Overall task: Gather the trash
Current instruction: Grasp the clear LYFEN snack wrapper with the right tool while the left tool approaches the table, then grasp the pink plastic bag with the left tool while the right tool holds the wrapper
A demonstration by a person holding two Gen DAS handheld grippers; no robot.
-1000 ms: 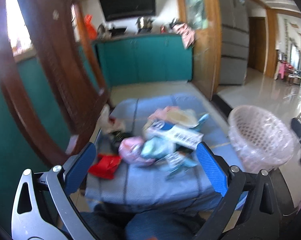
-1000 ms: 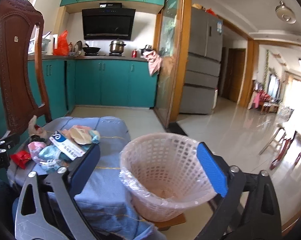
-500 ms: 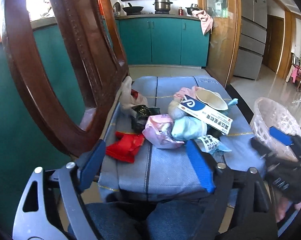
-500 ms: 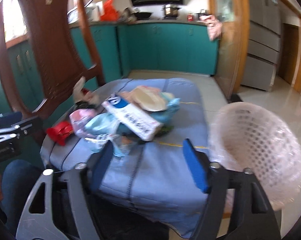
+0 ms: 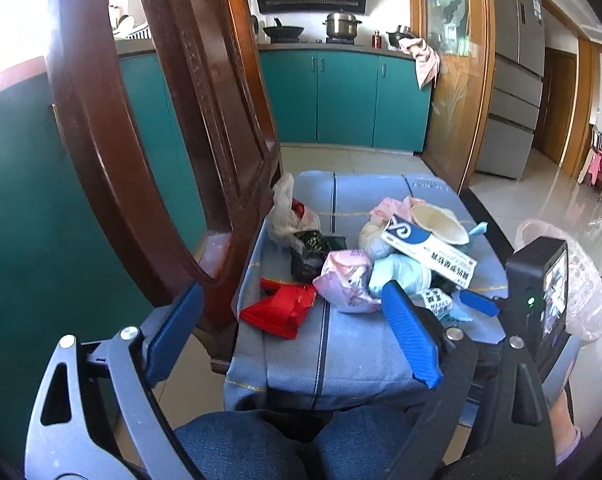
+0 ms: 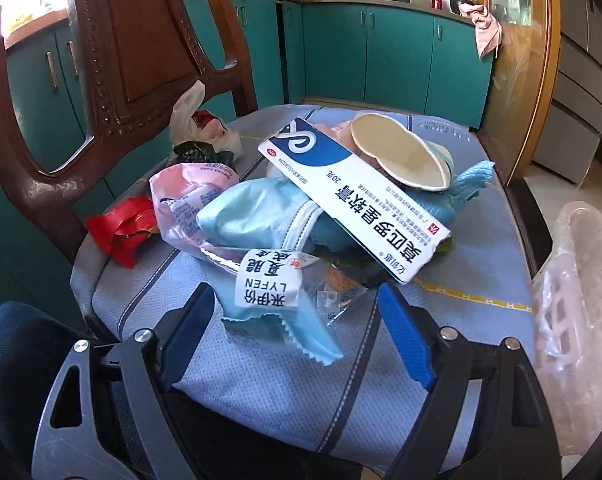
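A pile of trash lies on a blue cushioned seat (image 6: 261,364). It holds a white-and-blue carton (image 6: 353,196), a paper cup (image 6: 401,158), a light blue wrapper (image 6: 277,304), a pink packet (image 6: 185,196), a red wrapper (image 6: 121,228) and a white plastic bag (image 6: 189,116). My right gripper (image 6: 297,336) is open, its jaws either side of the light blue wrapper's near end. My left gripper (image 5: 293,336) is open and empty, near the seat's front edge, with the red wrapper (image 5: 281,310) and pink packet (image 5: 347,280) ahead. A pink mesh basket (image 6: 577,288) lined with plastic stands at the right.
A carved wooden chair back (image 5: 149,128) rises at the left of the seat. Teal kitchen cabinets (image 5: 341,100) and a tiled floor lie beyond. My knees in jeans (image 5: 261,444) are just under the grippers. The right gripper's body (image 5: 537,300) shows in the left wrist view.
The right gripper swung left from the basket and moved down to the trash pile, its jaws now around the light blue wrapper. The left gripper moved closer to the seat.
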